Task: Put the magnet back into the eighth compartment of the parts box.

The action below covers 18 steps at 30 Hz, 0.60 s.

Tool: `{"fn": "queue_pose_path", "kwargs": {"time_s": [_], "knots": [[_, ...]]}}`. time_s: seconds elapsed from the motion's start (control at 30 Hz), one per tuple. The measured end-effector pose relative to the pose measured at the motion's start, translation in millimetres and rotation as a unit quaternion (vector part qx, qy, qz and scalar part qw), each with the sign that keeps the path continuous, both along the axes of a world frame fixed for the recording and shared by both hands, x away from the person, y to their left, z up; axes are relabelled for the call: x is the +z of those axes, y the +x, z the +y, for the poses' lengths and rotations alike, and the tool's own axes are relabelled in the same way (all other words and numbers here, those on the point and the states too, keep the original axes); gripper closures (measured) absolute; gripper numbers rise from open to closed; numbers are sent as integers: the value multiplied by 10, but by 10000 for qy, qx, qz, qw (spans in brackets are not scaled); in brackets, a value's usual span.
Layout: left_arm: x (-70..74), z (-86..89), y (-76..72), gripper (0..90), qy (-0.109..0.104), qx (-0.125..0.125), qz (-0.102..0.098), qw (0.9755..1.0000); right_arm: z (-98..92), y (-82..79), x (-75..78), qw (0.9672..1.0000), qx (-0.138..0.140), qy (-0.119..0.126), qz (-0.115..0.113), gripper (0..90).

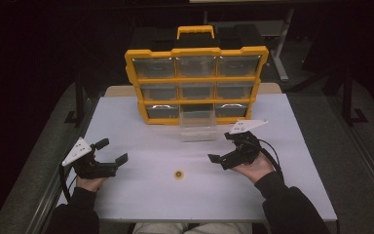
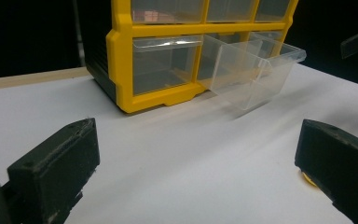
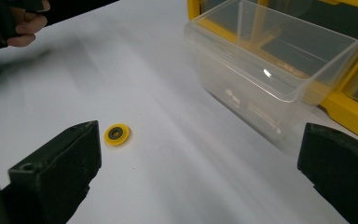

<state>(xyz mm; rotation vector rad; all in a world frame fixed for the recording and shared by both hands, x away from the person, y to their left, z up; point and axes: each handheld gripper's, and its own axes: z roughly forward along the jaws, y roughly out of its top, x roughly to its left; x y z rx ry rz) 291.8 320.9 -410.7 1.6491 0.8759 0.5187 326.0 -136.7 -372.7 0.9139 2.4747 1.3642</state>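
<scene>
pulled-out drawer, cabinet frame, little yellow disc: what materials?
Pulled-out drawer: clear glossy plastic by the look; the frame shows through its walls.
Cabinet frame: opaque yellow moulded plastic, smooth sheen, rounded edges.
Yellow disc: yellow ring, dark centre; plastic or coated metal, cannot tell.

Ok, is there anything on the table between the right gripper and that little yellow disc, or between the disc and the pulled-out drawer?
Nothing visible. The right gripper has bare white table between it and the yellow disc, and bare table again runs from the disc to the open clear drawer of the yellow organizer.
</scene>
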Motion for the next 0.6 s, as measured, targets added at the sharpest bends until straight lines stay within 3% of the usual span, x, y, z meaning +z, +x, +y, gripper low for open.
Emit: {"fn": "queue_pose_path", "kwargs": {"time_s": [0.6], "knots": [[3, -1, 1, 0, -19, 6, -10, 10000, 425, 57, -44, 9979, 588, -230, 164, 0]]}}
